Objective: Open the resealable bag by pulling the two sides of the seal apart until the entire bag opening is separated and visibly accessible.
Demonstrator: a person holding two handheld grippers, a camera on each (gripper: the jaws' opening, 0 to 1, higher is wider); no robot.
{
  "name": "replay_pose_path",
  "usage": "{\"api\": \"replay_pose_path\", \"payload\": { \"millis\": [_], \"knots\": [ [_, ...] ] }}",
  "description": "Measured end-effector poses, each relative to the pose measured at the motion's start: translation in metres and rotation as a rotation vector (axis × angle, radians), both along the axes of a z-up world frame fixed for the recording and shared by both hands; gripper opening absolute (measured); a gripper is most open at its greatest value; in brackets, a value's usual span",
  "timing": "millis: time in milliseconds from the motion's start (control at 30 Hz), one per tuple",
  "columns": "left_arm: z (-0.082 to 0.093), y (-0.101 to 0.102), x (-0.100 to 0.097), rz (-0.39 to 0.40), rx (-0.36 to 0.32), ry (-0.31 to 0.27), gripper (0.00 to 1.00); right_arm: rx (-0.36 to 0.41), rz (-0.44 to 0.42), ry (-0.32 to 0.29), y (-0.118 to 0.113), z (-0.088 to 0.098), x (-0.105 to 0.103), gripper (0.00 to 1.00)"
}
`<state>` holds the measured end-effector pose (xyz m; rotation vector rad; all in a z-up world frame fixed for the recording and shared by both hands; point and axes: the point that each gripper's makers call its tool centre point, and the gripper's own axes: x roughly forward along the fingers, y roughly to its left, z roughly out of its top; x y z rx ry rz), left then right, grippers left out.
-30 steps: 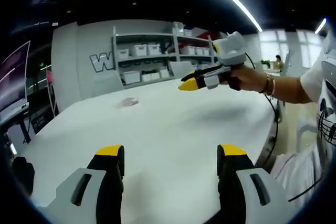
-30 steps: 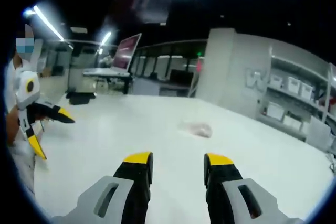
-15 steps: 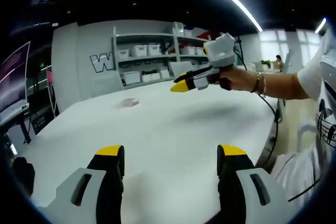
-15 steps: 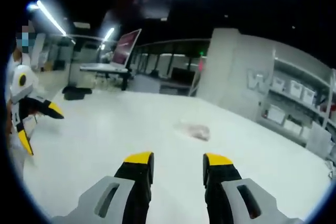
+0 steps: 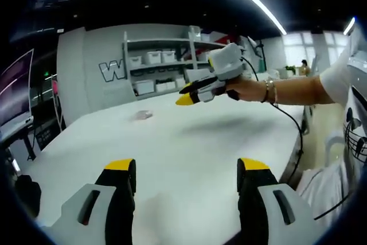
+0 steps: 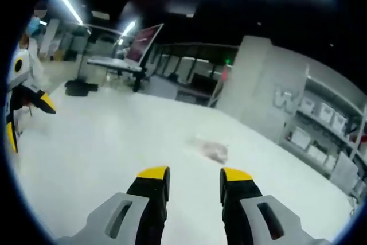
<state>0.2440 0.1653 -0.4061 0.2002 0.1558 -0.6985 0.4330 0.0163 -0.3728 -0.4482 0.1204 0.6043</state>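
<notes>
Since the earlier frames, the right gripper [image 5: 184, 100] sits further left in the left gripper view, nearer the bag, and in the right gripper view the bag [image 6: 210, 150] lies lower, closer to the jaws.

At the bottom of the left gripper view, the left gripper [image 5: 186, 167] holds its yellow-tipped jaws wide apart with nothing between them, above the white table [image 5: 189, 136]. At the bottom of the right gripper view, the right gripper's jaws also stand apart and empty.

Further up, right of centre in the left gripper view, a hand [image 5: 243, 89] holds the right gripper above the table. At the left edge of the right gripper view, the left gripper's spread yellow tips show.

Beyond, left of centre, the small pale bag [image 5: 143, 115] lies flat on the table, untouched, well apart from both grippers.

Farthest off, shelves [image 5: 166, 64] with white boxes line the grey wall.
</notes>
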Motion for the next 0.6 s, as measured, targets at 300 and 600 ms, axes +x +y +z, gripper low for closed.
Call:
{"api": "replay_pose_path", "payload": {
  "millis": [300, 600],
  "knots": [
    [0.0, -0.002, 0.0, -0.005, -0.003, 0.001, 0.71, -0.025, 0.007, 0.003, 0.004, -0.005, 0.003, 0.31],
    [0.0, -0.001, -0.001, -0.005, -0.004, -0.002, 0.71, -0.062, 0.009, 0.01, 0.01, -0.014, 0.013, 0.29]
  ]
}}
